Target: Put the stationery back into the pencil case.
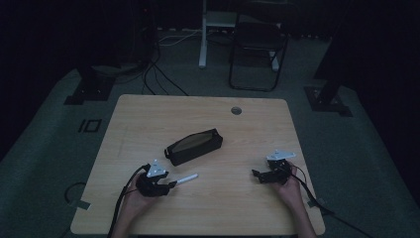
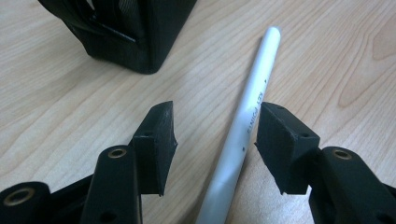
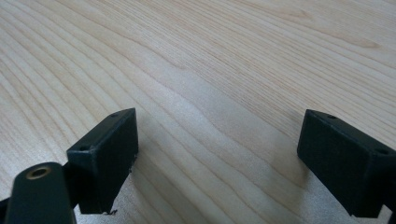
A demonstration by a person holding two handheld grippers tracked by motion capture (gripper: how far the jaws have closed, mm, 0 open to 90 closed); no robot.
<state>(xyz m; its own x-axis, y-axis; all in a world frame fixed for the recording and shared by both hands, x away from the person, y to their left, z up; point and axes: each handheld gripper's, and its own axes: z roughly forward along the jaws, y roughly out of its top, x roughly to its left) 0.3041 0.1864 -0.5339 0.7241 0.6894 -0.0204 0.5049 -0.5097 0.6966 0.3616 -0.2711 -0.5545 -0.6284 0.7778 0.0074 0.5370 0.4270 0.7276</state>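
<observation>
One white pen (image 2: 252,116) lies on the table (image 1: 247,144) between the parted jaws of my left gripper (image 2: 215,135), close to the right-hand jaw but unclamped. One black pouch (image 2: 135,32) sits just ahead of it. My right gripper (image 3: 217,149), jaws spread wide, hovers over bare wood.

A pale wooden table (image 1: 208,198) with wavy tan grain carries a black pencil case (image 1: 193,147) with a tan-brown opening and a white pen (image 2: 247,121) printed with small dark lettering. Both the left gripper (image 2: 215,130) and right gripper (image 3: 217,149) are matte black, with brass-coloured screw inserts.
</observation>
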